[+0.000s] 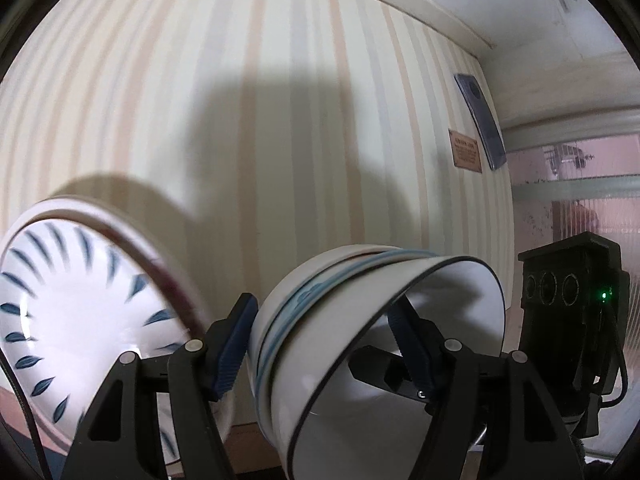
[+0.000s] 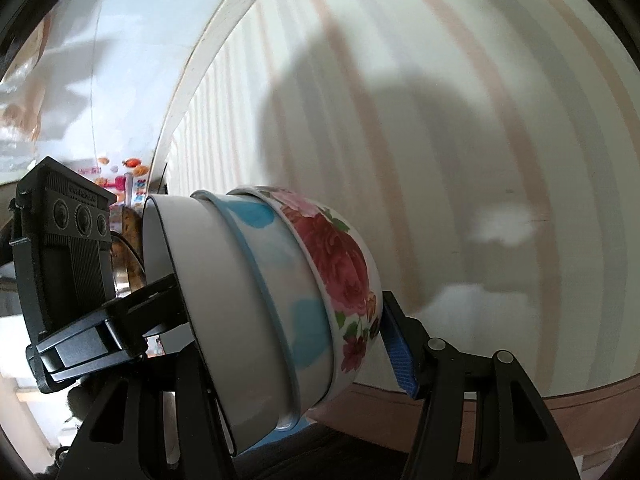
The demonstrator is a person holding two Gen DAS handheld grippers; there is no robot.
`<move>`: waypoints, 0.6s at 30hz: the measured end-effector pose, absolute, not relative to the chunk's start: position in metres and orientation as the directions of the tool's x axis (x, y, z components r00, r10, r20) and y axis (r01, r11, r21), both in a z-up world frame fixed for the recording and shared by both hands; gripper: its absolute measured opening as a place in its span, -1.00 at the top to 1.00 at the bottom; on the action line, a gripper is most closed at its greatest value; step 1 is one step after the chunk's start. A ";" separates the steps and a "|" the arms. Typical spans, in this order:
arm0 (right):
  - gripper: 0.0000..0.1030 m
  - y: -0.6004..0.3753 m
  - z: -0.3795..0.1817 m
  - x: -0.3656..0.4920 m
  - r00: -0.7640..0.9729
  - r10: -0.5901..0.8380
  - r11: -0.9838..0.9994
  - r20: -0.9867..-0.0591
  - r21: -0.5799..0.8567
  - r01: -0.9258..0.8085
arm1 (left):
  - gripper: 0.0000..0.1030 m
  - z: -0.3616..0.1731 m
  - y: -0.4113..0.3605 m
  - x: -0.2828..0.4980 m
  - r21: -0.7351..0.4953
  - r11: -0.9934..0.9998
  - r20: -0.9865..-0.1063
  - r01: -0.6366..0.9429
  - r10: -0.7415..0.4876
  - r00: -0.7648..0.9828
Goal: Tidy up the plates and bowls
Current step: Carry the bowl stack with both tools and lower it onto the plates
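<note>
Between the blue pads of the left gripper (image 1: 320, 344) a nested stack of bowls (image 1: 360, 340) is clenched, one finger pressed on the outer wall and the other reaching inside the black-rimmed bowl. From the right wrist view the same stack (image 2: 272, 312) is seen clamped by the right gripper (image 2: 280, 344) as well: its blue pad (image 2: 398, 360) is set against the base of the rose-patterned bowl (image 2: 340, 264), while the opposite finger is hidden behind the white bowl's mouth. Both tongs are therefore judged to be grasping the stack, neither released.

Three bowls are counted in the stack: a white black-rimmed one, a blue-banded one with blue blotches, and the rose-patterned one at the closed end. The stack is held on its side, clear of any surface, its long axis lying roughly across both pairs of tongs, mouth toward the left gripper's side. The two hands appear about equally near to it.

Beside the stack, a single plate with blue leaf marks (image 1: 80, 312) is seen tilted and blurred. Behind the stack a striped wall (image 1: 280, 120) is seen; where the stack is to be set down is not shown.
</note>
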State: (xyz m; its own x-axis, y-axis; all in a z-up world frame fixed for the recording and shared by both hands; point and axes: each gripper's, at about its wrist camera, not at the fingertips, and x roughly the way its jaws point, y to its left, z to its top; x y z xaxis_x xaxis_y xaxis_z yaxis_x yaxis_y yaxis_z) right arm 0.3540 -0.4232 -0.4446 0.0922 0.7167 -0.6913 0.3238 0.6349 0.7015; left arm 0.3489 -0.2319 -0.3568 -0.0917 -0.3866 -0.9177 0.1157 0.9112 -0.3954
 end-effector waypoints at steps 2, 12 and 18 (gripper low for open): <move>-0.18 -0.413 -0.439 0.358 0.082 0.722 0.638 -0.688 0.706 0.308 | -0.27 -0.351 -0.222 0.350 -0.388 0.916 -0.921 0.103 -0.381 -0.086; -0.18 -0.339 -0.409 0.381 -0.003 0.750 0.650 -0.662 0.735 0.194 | -0.27 -0.320 -0.154 0.343 -0.368 0.930 -0.930 -0.001 -0.368 0.015; -0.18 -0.301 -0.409 0.386 -0.066 0.759 0.650 -0.647 0.748 0.135 | -0.27 -0.318 -0.104 0.343 -0.360 0.928 -0.933 -0.096 -0.356 0.057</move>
